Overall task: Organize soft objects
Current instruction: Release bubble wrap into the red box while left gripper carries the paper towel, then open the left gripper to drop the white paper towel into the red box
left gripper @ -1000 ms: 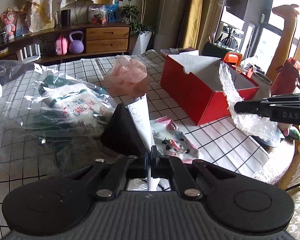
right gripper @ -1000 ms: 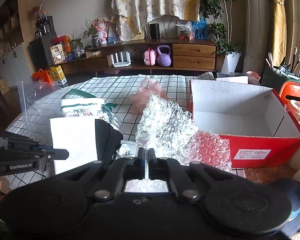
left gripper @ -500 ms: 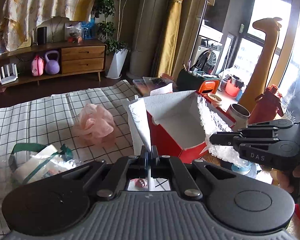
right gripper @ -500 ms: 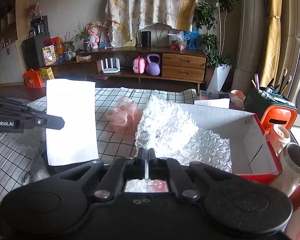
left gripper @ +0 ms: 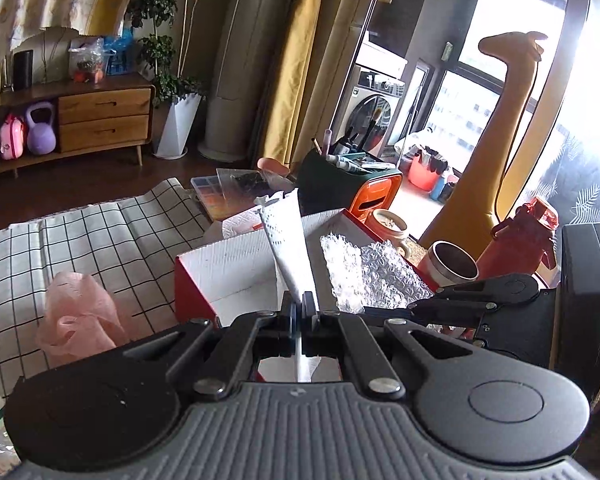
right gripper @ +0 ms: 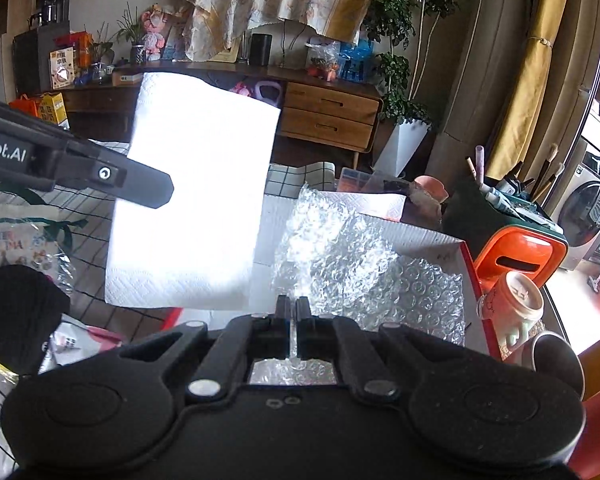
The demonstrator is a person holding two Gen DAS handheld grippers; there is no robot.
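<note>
My left gripper (left gripper: 299, 300) is shut on a white paper towel (left gripper: 288, 248) and holds it upright above the near wall of the red cardboard box (left gripper: 228, 268). In the right wrist view the towel (right gripper: 196, 196) hangs flat from the left gripper (right gripper: 156, 192). My right gripper (right gripper: 292, 304) is shut on a sheet of clear bubble wrap (right gripper: 340, 256), which drapes into the box (right gripper: 470, 268). It also shows in the left wrist view (left gripper: 376, 272), with the right gripper (left gripper: 368, 313) beside it.
A pink mesh pouf (left gripper: 80, 316) lies on the checked tablecloth (left gripper: 80, 232) left of the box. A bagged Christmas cloth (right gripper: 16, 244) and a black item (right gripper: 16, 308) lie at left. Cups (right gripper: 512, 308), an orange bin (right gripper: 516, 252) and a red bottle (left gripper: 520, 240) stand right of the box.
Both grippers moved right toward the box. The paper towel now hangs over the box's near wall, and the bubble wrap has come down into the box.
</note>
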